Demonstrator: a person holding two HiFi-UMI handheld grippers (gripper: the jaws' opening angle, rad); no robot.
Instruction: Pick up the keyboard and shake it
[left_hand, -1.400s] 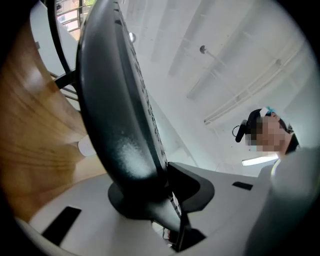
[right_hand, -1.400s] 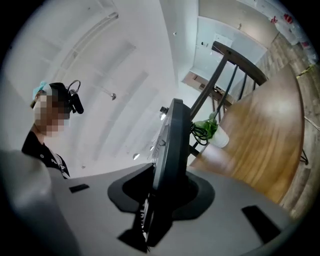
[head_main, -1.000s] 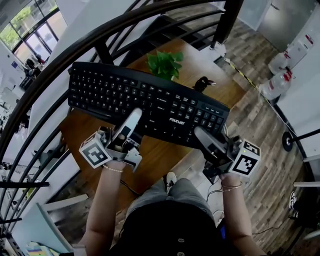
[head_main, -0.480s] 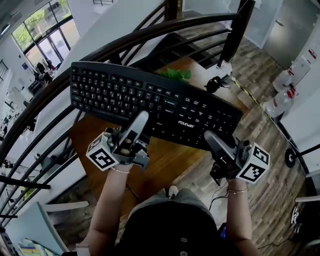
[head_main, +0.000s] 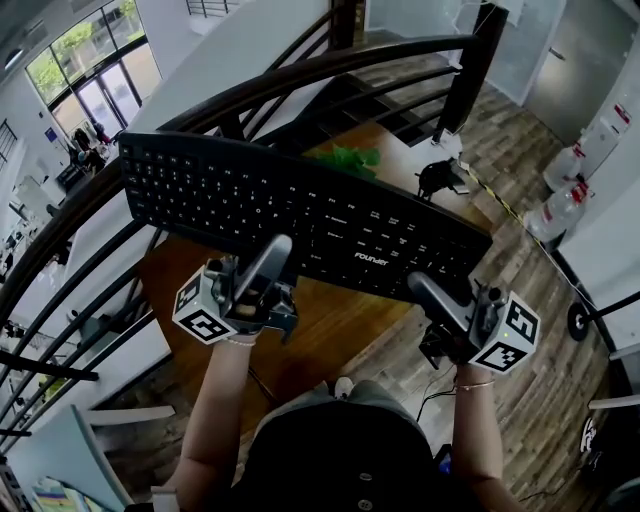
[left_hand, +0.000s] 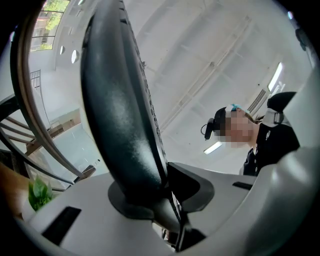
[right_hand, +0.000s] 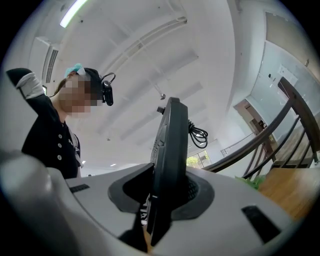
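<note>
The keyboard (head_main: 300, 215) is black and long. It is up in the air above the brown wooden surface (head_main: 320, 320), and it touches nothing but the two claws. It is tipped so its keys face the person, with its left end a bit higher than its right end.

The left claw (head_main: 272, 258) is clamped on the near edge of the keyboard, left of the middle. In the left gripper view, the keyboard's edge sits tight between the two jaws. The right claw (head_main: 425, 292) is clamped on the near edge too, close to the right end. In the right gripper view, the thin edge of the keyboard stands straight up between the jaws, and both jaws press on it. A curled black cable (right_hand: 198, 133) shows just behind the keyboard there.

Two big bottles (head_main: 562, 168) stand on the floor (head_main: 520, 330) far off to the right. I cannot tell what is in them.

A green plant (head_main: 352, 158) peeks over the top edge of the keyboard. The keyboard hides the lower part of it, so I cannot see what it grows in. A small black thing (head_main: 440, 178) sits on the far right part of the surface, and I cannot tell what it is. A dark curved railing (head_main: 300, 75) runs past behind the keyboard.
</note>
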